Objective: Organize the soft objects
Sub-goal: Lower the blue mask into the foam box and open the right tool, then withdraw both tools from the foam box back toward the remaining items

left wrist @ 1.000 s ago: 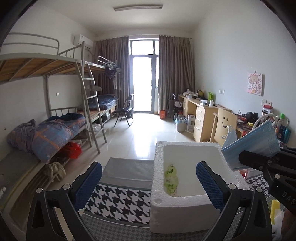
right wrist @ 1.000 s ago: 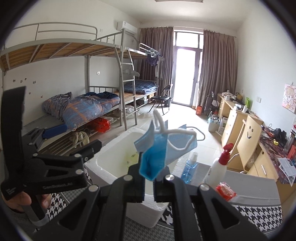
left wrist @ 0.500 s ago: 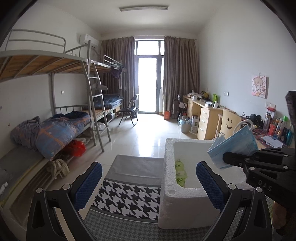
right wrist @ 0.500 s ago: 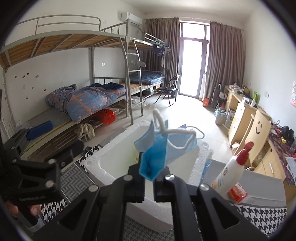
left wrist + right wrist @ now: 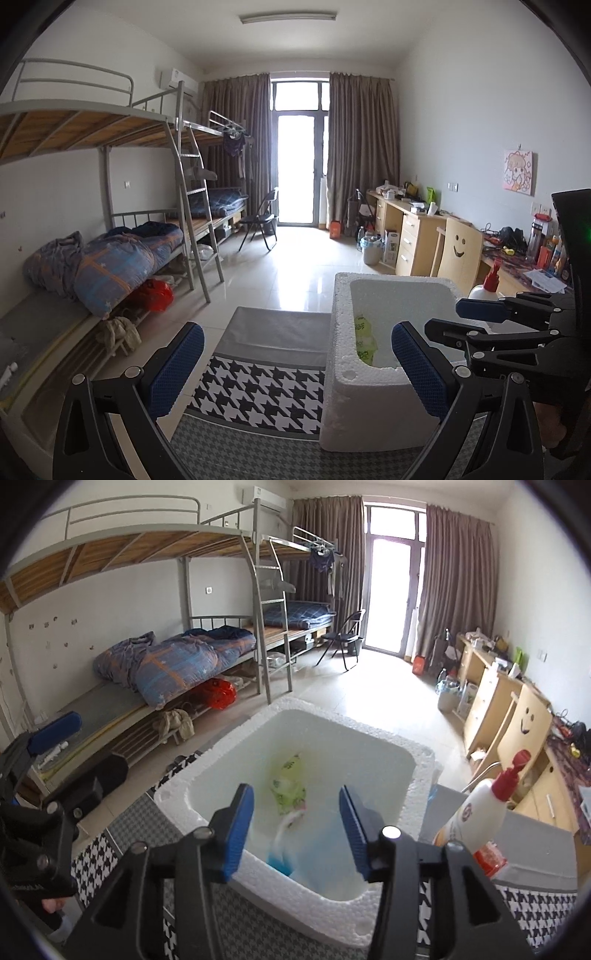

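Since earlier frame: right gripper (image 5: 295, 827) jaws have just been opening, nothing between them now; blue face mask (image 5: 295, 853) gone from its grip, now blurred inside white foam box (image 5: 354, 734), near front wall, by green packet (image 5: 288, 786). Left gripper (image 5: 295, 363) wide open, empty, beside box.

Step in hand, judged: release. Do well: lift right gripper straight clear, check ear loops not snagged on pads.

Mask: thin pleated blue fabric, white loops, limp; outline smeared, resting pose cannot tell.

Rough white foam box (image 5: 373, 919), glossy tiled floor (image 5: 288, 273), seemingly woven houndstooth mat (image 5: 258, 391).
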Motion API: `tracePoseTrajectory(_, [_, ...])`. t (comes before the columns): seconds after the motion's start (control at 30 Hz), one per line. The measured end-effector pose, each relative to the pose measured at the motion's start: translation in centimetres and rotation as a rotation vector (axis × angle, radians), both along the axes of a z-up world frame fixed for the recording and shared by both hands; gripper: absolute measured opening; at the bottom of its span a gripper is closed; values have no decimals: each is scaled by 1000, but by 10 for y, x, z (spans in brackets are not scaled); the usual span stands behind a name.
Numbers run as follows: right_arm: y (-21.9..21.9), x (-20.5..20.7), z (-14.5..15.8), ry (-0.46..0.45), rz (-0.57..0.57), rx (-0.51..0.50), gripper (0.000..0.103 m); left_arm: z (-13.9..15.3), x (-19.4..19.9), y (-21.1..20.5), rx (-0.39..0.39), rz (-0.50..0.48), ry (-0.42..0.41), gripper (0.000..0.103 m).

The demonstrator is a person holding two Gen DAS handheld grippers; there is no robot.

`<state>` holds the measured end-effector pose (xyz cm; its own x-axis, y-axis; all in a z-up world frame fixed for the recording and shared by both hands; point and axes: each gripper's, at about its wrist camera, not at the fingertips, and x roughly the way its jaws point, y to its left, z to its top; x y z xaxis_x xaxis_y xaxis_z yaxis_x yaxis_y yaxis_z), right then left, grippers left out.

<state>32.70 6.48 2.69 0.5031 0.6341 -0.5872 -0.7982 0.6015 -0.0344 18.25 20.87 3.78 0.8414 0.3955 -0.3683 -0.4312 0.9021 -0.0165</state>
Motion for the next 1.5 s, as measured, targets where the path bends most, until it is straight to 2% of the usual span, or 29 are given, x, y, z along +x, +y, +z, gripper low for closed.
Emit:
tracePoseTrajectory(0.13, [-7, -2, 3, -3, -5, 9, 54, 0, -2, -3, 2, -7, 1, 102])
tracePoseTrajectory(0.5, [-29, -15, 17, -44, -24, 63, 82, 7, -12, -19, 14, -21, -3, 102])
tracePoseTrajectory(0.6, [-35, -22, 20, -63, -19, 74, 87, 10, -17, -23, 13, -27, -12, 102])
tracePoseTrajectory(1.37, [-89, -57, 30, -144, -77, 134, 88, 19, -49, -59, 23, -83, -36, 102])
tracePoseTrajectory(1.5, [-96, -67, 30, -153, -79, 148, 92, 18, -55, -69, 33, -101, -34, 102])
